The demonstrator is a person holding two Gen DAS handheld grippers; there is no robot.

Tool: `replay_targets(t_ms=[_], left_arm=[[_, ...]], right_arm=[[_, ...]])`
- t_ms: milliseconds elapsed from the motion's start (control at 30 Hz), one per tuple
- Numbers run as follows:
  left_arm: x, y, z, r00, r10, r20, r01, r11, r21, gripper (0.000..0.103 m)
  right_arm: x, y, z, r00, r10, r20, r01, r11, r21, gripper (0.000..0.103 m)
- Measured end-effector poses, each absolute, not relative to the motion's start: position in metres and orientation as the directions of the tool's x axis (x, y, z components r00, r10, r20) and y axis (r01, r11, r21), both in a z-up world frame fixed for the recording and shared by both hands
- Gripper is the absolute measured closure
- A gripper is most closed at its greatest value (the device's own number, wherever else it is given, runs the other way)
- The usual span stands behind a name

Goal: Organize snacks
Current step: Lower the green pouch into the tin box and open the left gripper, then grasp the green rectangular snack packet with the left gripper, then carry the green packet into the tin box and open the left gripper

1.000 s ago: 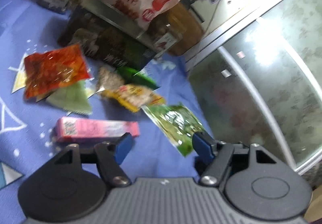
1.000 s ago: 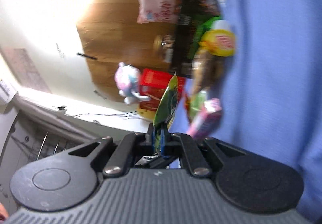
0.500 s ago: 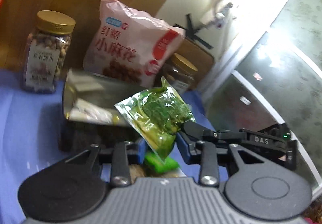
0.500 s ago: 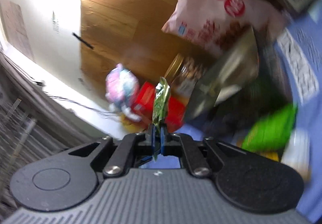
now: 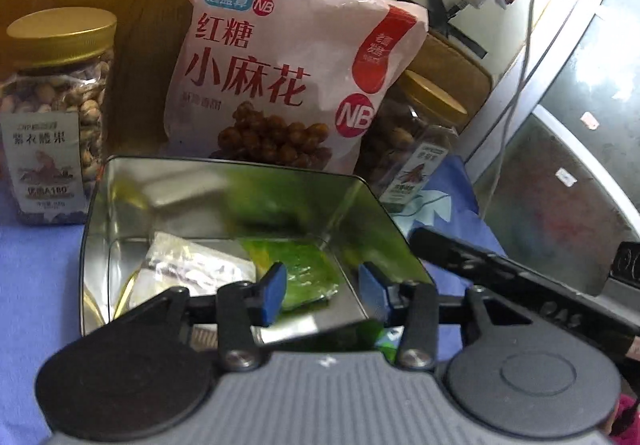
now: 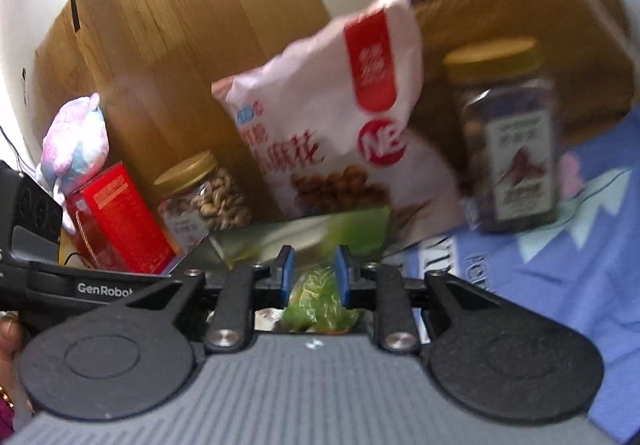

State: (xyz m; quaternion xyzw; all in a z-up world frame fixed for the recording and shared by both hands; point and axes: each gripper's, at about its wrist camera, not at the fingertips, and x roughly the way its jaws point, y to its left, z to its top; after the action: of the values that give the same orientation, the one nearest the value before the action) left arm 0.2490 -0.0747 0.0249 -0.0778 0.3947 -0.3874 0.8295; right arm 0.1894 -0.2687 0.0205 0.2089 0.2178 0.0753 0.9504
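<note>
My left gripper (image 5: 322, 291) has its blue pads spread and opening, nothing pinched. Just past and below them, 1 green snack packet (image 5: 308, 277) lies flat on the floor of 1 open metal tin (image 5: 224, 181), w/ 1 clear packet (image 5: 192, 269) touching its left side. My right gripper (image 6: 314, 279) is also parting, pads not pressing; the same green packet shows blurred between and beneath them. Beyond the tin: 1 pink snack bag (image 5: 296, 61) leaning upright, 2 gold-lidded nut jars, one left (image 5: 56, 113), one right (image 5: 416, 149). Farther left in the right wrist view: 1 red box (image 6: 116, 217), 1 plush toy (image 6: 74, 145). All on blue cloth (image 5: 36, 285).
</note>
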Motion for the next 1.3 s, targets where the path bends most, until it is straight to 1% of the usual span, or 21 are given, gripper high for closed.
replay_targets(t_ms=[133, 167, 233, 300, 333, 400, 467, 500, 533, 567, 600, 633, 733, 967, 1100, 1167, 1300], left_arm=[[0.221, -0.052, 0.037, 0.408, -0.734, -0.544, 0.606, 0.663, -0.440, 0.061], [0.212, -0.046, 0.040, 0.413, -0.741, -0.529, 0.614, 0.656, -0.438, 0.059], [0.198, -0.039, 0.042, 0.398, -0.759, -0.516, 0.621, 0.637, -0.458, 0.058], [0.187, -0.038, 0.040, 0.388, -0.767, -0.510, 0.621, 0.627, -0.470, 0.058], [0.183, -0.042, 0.038, 0.385, -0.767, -0.514, 0.621, 0.627, -0.471, 0.056], [0.181, -0.056, 0.027, 0.370, -0.741, -0.561, 0.594, 0.653, -0.470, 0.051], [0.182, -0.074, 0.009, 0.356, -0.692, -0.628, 0.577, 0.692, -0.435, 0.051], [0.184, -0.081, 0.000, 0.354, -0.665, -0.658, 0.569, 0.711, -0.413, 0.051], [0.186, -0.085, -0.009, 0.341, -0.644, -0.685, 0.548, 0.728, -0.412, 0.053], [0.188, -0.084, -0.015, 0.320, -0.655, -0.684, 0.524, 0.724, -0.448, 0.063], [0.187, -0.081, -0.016, 0.304, -0.676, -0.671, 0.513, 0.710, -0.482, 0.067], [0.184, -0.078, -0.013, 0.317, -0.672, -0.670, 0.508, 0.716, -0.478, 0.068], [0.164, -0.060, 0.003, 0.385, -0.662, -0.643, 0.529, 0.730, -0.433, 0.069], [0.108, 0.019, 0.021, 0.474, -0.686, -0.551, 0.503, 0.725, -0.471, 0.069], [0.078, 0.064, 0.019, 0.515, -0.670, -0.534, 0.464, 0.742, -0.484, 0.069], [0.065, 0.084, 0.012, 0.530, -0.658, -0.535, 0.432, 0.752, -0.497, 0.069], [0.051, 0.114, -0.004, 0.548, -0.639, -0.540, 0.372, 0.765, -0.527, 0.068]], right_arm=[[0.152, -0.289, 0.021, 0.910, 0.252, -0.329, -0.060, 0.866, 0.496, 0.076], [0.143, -0.293, 0.018, 0.910, 0.252, -0.329, -0.052, 0.856, 0.514, 0.075], [0.128, -0.300, 0.007, 0.904, 0.256, -0.343, -0.021, 0.827, 0.562, 0.072], [0.120, -0.308, -0.009, 0.887, 0.273, -0.373, 0.016, 0.789, 0.615, 0.071], [0.120, -0.311, -0.017, 0.877, 0.278, -0.393, 0.040, 0.772, 0.635, 0.071], [0.128, -0.315, -0.035, 0.840, 0.307, -0.448, 0.101, 0.723, 0.683, 0.071], [0.139, -0.315, -0.050, 0.800, 0.377, -0.467, 0.118, 0.665, 0.738, 0.070], [0.143, -0.313, -0.057, 0.787, 0.409, -0.461, 0.123, 0.629, 0.768, 0.070], [0.145, -0.311, -0.062, 0.778, 0.436, -0.453, 0.127, 0.597, 0.792, 0.070], [0.147, -0.308, -0.065, 0.766, 0.466, -0.442, 0.123, 0.569, 0.813, 0.071], [0.146, -0.304, -0.064, 0.759, 0.493, -0.425, 0.107, 0.549, 0.829, 0.073], [0.143, -0.297, -0.060, 0.758, 0.508, -0.410, 0.083, 0.548, 0.832, 0.073], [0.132, -0.272, -0.037, 0.756, 0.497, -0.425, 0.014, 0.638, 0.770, 0.073], [0.097, -0.227, -0.010, 0.742, 0.568, -0.357, -0.136, 0.648, 0.749, 0.072], [0.067, -0.192, 0.002, 0.721, 0.609, -0.331, -0.232, 0.662, 0.713, 0.072], [0.059, -0.170, 0.004, 0.703, 0.625, -0.340, -0.278, 0.681, 0.678, 0.072], [0.054, -0.132, -0.004, 0.645, 0.649, -0.403, -0.336, 0.714, 0.614, 0.071]])
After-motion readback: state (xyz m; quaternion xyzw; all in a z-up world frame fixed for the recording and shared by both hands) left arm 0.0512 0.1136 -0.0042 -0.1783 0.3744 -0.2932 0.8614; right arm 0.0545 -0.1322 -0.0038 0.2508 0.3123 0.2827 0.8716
